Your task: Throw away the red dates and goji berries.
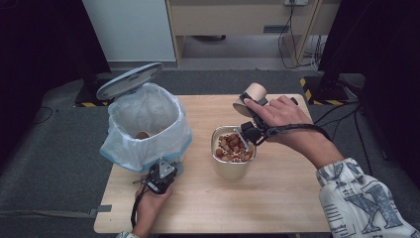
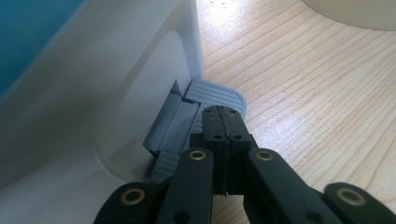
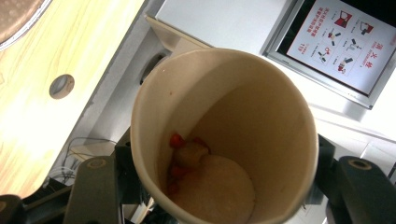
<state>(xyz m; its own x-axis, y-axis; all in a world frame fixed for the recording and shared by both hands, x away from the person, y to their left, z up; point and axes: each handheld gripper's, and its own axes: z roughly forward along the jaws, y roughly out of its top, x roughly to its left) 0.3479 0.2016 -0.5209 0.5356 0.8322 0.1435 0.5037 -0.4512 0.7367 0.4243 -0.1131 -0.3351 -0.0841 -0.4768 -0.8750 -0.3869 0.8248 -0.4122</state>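
A pedal bin (image 1: 143, 119) lined with a white bag stands at the table's left with its lid (image 1: 130, 79) raised. My left gripper (image 1: 166, 171) is at the bin's foot. Its jaws are shut with nothing between them, and the tips (image 2: 223, 114) rest on the grey pedal (image 2: 219, 95). My right gripper (image 1: 247, 104) is shut on a tan paper cup (image 1: 255, 91), which it holds tipped behind a beige pot (image 1: 233, 166) of nuts and red scraps (image 1: 232, 146). Inside the cup (image 3: 261, 116) a few scraps (image 3: 187, 156) cling near the bottom.
A brownish thing (image 1: 142, 134) lies in the bin bag. Bare wooden tabletop (image 1: 277, 198) spreads in front of the pot and to its right. Past the table's far edge are grey floor, a cabinet (image 1: 237, 20) and loose cables (image 1: 297, 49).
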